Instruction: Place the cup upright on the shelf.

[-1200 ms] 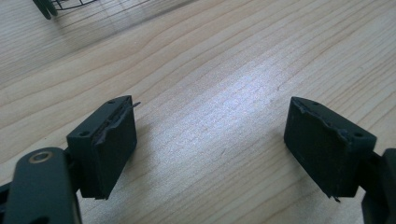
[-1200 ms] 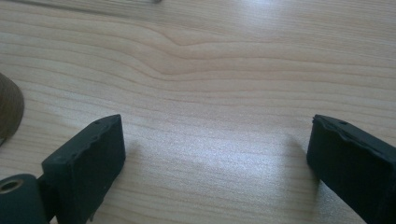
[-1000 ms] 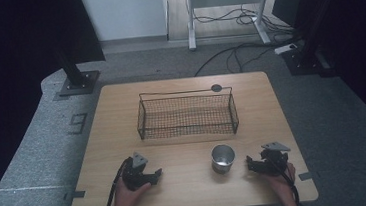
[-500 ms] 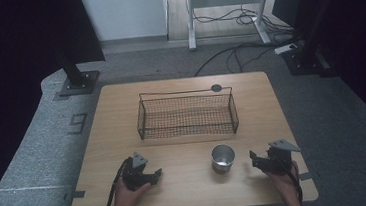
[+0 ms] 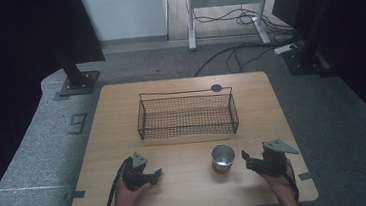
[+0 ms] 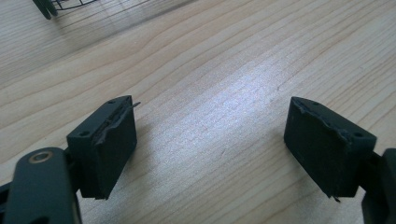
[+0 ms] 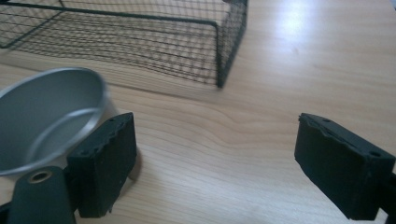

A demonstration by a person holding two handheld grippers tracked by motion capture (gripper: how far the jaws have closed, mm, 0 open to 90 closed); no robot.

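The metal cup (image 5: 223,158) looks light, rigid and slick, best pinched across its thin rim; the right claw (image 5: 250,160) gapes empty just right of it; the left claw (image 5: 153,176) rests open on the counter (image 5: 185,148).

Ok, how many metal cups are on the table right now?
1. The metal cup stands upright on the table, in front of the wire basket and just left of the open right gripper. The basket looks empty.

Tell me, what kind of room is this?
Probably a lab or recording studio, not a home. A lone wooden table stands on grey carpet, black curtains hang at the sides, cables trail across the floor behind, and a wire basket and metal cup sit out as test props.
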